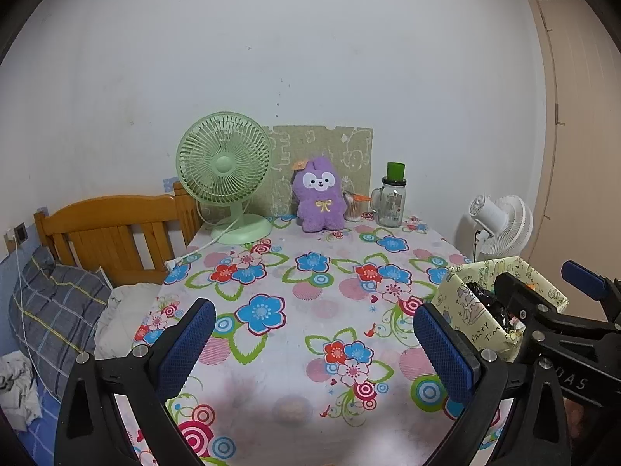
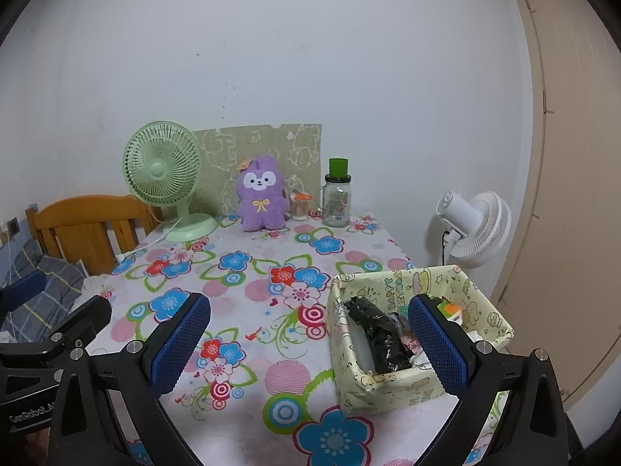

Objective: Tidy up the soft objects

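The purple plush toy (image 1: 321,199) sits upright at the far edge of the desk (image 1: 295,334), in the middle of the left wrist view, its white face turned toward the cameras and a yellow bow on its chest; it leans near a patterned green board (image 1: 341,151) propped against the wall; just left of it stands a green fan (image 1: 225,178), and just right a small cup of sticks (image 1: 354,207) and a glass jar with a green lid (image 1: 391,200).

The desk carries a cloth printed with blue and red flowers; at the right of the right wrist view a pale yellow box (image 2: 411,380) rests on it, holding a black crinkled packet (image 2: 382,336) and other small items too jumbled to name.

The left gripper (image 1: 314,345) hangs over the near part of the desk, its blue-padded fingers (image 1: 186,345) spread wide and holding nothing; the right gripper (image 2: 310,343) likewise has its fingers (image 2: 438,343) wide apart and empty, the right one in front of the box.

At the left edge a wooden bed frame (image 1: 112,233) and a plaid pillow (image 1: 54,310) show; a white fan (image 2: 473,229) stands at the right.
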The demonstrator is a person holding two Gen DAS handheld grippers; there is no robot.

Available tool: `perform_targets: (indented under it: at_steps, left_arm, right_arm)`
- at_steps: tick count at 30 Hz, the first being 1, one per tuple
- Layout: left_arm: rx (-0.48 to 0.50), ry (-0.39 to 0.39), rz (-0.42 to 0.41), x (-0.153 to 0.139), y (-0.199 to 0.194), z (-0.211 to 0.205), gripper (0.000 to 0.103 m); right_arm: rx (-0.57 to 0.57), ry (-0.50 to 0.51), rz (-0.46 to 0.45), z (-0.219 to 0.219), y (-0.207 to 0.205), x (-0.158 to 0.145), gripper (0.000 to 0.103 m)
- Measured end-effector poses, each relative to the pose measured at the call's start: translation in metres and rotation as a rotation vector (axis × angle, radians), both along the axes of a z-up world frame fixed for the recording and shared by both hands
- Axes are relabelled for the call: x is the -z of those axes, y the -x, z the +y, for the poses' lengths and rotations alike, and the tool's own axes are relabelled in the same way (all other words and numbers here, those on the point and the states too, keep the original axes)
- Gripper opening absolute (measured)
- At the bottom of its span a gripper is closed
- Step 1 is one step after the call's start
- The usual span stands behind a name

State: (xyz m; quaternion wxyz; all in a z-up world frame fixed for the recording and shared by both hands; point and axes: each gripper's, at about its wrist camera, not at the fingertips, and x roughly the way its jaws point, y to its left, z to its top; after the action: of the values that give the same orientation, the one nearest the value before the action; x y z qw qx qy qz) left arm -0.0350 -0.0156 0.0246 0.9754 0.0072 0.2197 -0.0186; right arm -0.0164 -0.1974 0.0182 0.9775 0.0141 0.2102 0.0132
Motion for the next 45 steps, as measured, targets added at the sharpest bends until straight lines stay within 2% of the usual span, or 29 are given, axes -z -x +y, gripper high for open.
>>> perform_targets:
  at_steps: [45]
  left_arm:
    - [-0.004,0.003,0.022,0.0032,-0.0050,-0.0028,0.103]
  right_arm:
    - [0.018,-0.015,0.013,-0.0072,-0.0001,0.0040,0.103]
